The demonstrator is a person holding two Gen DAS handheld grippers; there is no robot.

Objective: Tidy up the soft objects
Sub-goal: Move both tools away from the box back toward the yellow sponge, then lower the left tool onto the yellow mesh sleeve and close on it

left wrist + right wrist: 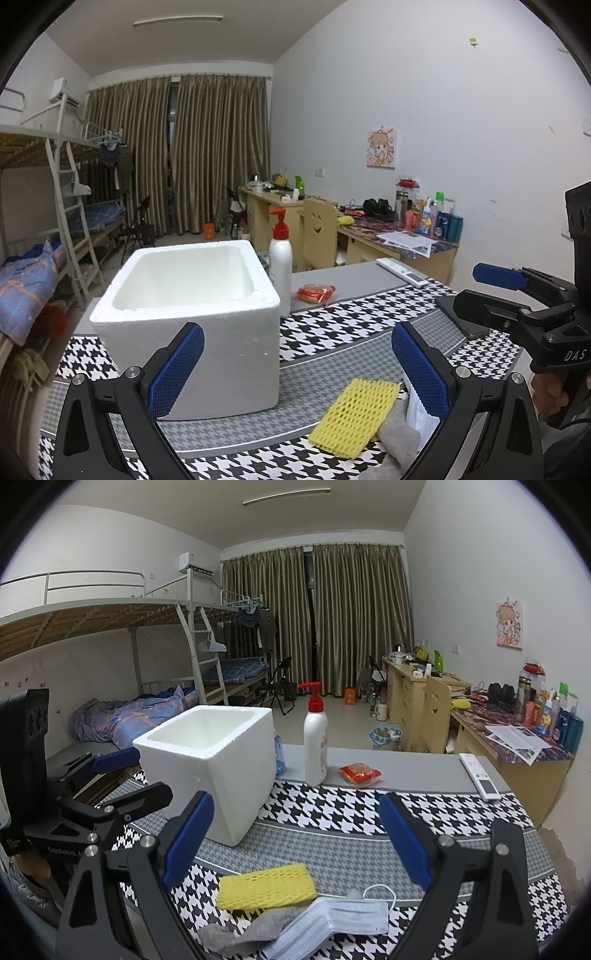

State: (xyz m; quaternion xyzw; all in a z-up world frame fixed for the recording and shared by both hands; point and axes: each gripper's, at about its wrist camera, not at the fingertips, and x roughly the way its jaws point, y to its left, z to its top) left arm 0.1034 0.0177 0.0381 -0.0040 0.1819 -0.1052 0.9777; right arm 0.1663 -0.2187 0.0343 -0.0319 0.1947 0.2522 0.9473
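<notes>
A white foam box stands open and empty on the houndstooth cloth; it also shows in the right wrist view. A yellow foam net sleeve, a grey sock and a light blue face mask lie together at the near edge. In the left wrist view the sleeve and sock lie low right. My left gripper is open and empty, above the cloth beside the box. My right gripper is open and empty, above the pile.
A white pump bottle with a red top stands behind the box. A red snack packet and a white remote lie on the grey table part. A dark phone lies at the right. A desk stands beyond.
</notes>
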